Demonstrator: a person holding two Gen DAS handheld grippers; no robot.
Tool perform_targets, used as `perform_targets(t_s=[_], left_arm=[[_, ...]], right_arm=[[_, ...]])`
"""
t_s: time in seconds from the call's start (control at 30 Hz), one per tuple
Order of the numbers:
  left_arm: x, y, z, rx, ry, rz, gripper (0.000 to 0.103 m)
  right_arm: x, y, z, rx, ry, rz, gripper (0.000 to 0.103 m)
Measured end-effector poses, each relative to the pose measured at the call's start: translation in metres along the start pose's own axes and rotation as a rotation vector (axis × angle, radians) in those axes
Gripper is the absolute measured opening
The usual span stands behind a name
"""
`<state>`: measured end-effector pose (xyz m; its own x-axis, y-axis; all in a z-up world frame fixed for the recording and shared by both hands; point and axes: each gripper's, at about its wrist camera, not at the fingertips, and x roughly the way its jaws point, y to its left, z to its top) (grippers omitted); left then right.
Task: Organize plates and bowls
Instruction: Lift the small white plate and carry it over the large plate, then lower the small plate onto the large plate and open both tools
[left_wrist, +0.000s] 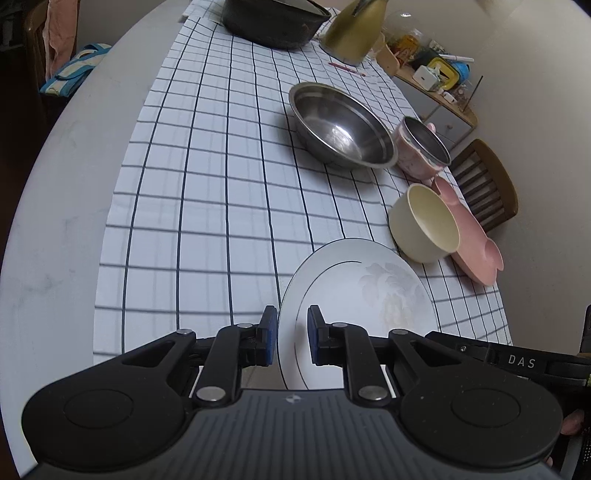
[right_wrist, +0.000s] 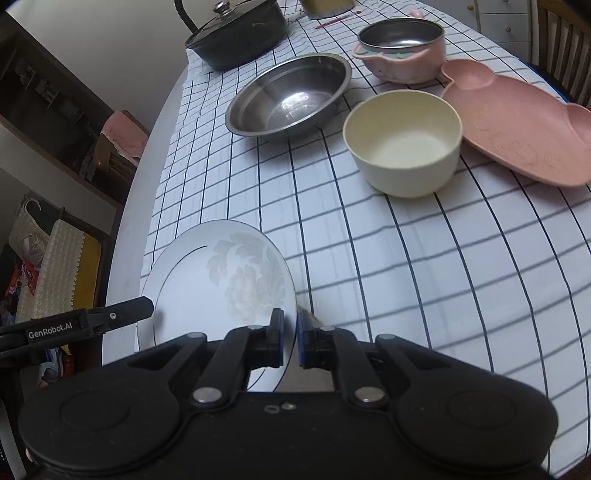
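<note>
Checked cloth (right_wrist: 369, 258) covers the table, and the white plate (right_wrist: 221, 280) lies at its near edge. Right gripper (right_wrist: 290, 341), marked "DAS", clamps the plate rim; left gripper (left_wrist: 290, 338), marked "GenRobot.AI", stands apart around the opposite rim. Cream bowl (right_wrist: 402, 144), steel bowl (right_wrist: 291, 96) and pink tray (right_wrist: 517, 118) stand beyond.

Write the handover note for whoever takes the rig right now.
Left tool: open, fingers either side of the white plate's left rim.
Right tool: nearly shut around the same plate's right rim.
Beyond, separate on the checked cloth: cream bowl, steel bowl, pink steel-lined bowl, pink divided plate.
Done: nothing stacked.
Left: group the plates and nest the bowls.
</note>
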<state>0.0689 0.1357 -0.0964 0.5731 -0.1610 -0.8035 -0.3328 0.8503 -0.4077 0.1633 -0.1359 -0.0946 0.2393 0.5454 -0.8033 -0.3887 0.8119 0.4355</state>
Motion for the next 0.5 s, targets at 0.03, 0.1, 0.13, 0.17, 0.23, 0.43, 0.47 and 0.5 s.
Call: perform_targets(t_s=[0.03,0.1,0.13,0.17,0.23,0.43,0.47,0.5], left_arm=[[-0.001,0.0,-0.004,-0.003,0.005,-0.001,0.016],[-0.001,-0.001,-0.011,-0.001,0.012,-0.004,0.017],[-0.002,-0.001,-0.015,0.0,0.015,-0.006,0.016],[-0.002,-0.001,-0.019,0.003,0.019,-0.004,0.016],[-0.002,-0.003,-0.027,0.014,0.028,0.002,0.016],[0.006,-0.001,-0.047,0.046,0.075,0.025,0.016],[0.008,-0.001,-0.049,0.049,0.08,0.027,0.016],[0.009,-0.001,-0.051,0.053,0.082,0.027,0.017]], right_arm=[[-0.002,-0.001,-0.005,0.001,0.001,-0.003,0.008],[-0.004,-0.004,-0.014,0.008,0.01,-0.006,0.008],[-0.005,-0.005,-0.018,0.008,0.014,-0.008,0.008],[-0.006,-0.006,-0.022,0.011,0.018,-0.009,0.008],[-0.007,-0.009,-0.03,0.017,0.025,-0.011,0.008],[-0.005,-0.011,-0.049,0.017,0.047,-0.025,0.008],[-0.004,-0.012,-0.051,0.015,0.051,-0.028,0.008],[-0.003,-0.013,-0.054,0.016,0.055,-0.03,0.008]])
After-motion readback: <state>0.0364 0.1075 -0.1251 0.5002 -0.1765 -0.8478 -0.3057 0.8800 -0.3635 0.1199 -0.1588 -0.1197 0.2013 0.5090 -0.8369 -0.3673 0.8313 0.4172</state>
